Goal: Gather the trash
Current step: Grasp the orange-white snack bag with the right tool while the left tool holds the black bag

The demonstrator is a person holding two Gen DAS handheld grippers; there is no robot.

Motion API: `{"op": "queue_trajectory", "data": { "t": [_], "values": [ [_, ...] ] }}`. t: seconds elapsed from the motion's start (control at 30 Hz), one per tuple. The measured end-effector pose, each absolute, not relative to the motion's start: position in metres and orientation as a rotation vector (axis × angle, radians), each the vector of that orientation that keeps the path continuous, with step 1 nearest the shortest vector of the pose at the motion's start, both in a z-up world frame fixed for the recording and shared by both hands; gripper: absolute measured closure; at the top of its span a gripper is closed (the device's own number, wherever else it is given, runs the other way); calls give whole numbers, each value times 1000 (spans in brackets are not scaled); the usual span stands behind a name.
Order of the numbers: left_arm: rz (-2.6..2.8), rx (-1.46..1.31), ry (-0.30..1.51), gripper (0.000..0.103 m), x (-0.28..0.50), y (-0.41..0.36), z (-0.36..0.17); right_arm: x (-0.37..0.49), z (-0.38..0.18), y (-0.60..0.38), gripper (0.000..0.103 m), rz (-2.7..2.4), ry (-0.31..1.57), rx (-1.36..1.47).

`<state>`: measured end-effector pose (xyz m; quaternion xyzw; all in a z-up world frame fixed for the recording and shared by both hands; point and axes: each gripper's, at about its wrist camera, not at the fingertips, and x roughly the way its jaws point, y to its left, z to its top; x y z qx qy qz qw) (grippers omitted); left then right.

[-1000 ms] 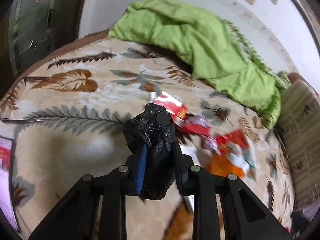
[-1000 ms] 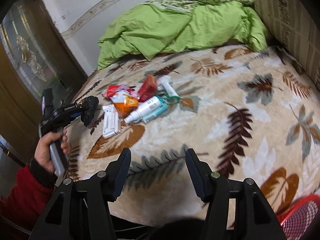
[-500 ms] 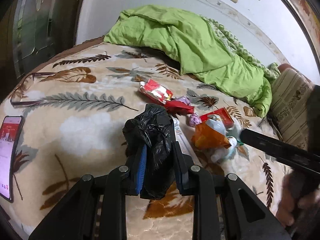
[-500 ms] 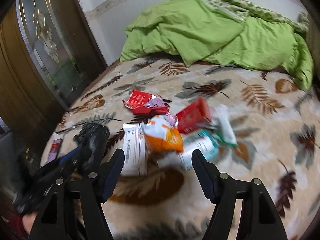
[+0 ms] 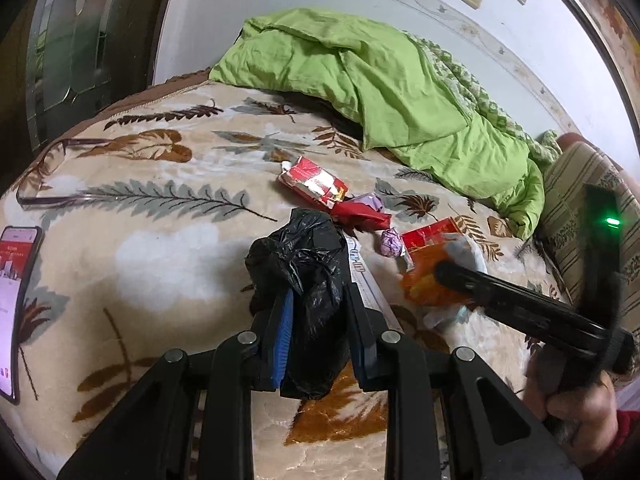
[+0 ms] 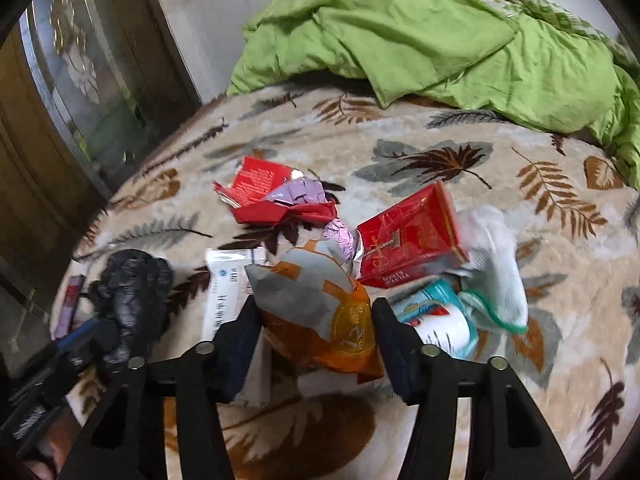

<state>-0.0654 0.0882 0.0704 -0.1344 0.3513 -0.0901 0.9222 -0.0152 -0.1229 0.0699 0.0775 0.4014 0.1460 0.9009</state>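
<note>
Beside the orange snack packet (image 6: 320, 312), amid the trash on the bed, the left gripper (image 5: 316, 320) clamps a bunched black bag (image 5: 304, 264), presumably the receptacle. Right gripper (image 6: 316, 316) straddles the packet, jaws wide, unclosed, evidently ready to pinch.

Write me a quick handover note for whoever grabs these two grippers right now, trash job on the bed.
Left gripper: shut on the crumpled black trash bag, not opened out.
Right gripper: open, fingers either side of the orange snack packet, not closed on it.
On the blanket: red wrapper, red carton, purple foil ball, white box, teal-labelled bottle, white cloth.
Done: no trash seen bagged.
Left: open the bag, collect everything.
</note>
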Motion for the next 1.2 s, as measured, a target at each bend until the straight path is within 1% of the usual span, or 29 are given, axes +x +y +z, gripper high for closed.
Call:
{"op": "queue_trajectory", "data": {
  "t": [0.23, 0.5, 0.63, 0.83, 1.2],
  "values": [
    [-219, -212, 699, 79, -82, 69, 78, -82, 97, -145, 46, 261, 723, 204],
    [-295, -115, 689, 79, -113, 35, 81, -140, 95, -180, 46, 179, 709, 252],
    [-320, -81, 683, 79, -128, 23, 81, -155, 94, -194, 46, 157, 703, 302],
    [-334, -49, 677, 79, -143, 14, 80, -163, 92, -195, 46, 160, 690, 303],
    [-341, -59, 678, 79, -146, 15, 77, -171, 89, -210, 46, 157, 670, 386]
  ]
}}
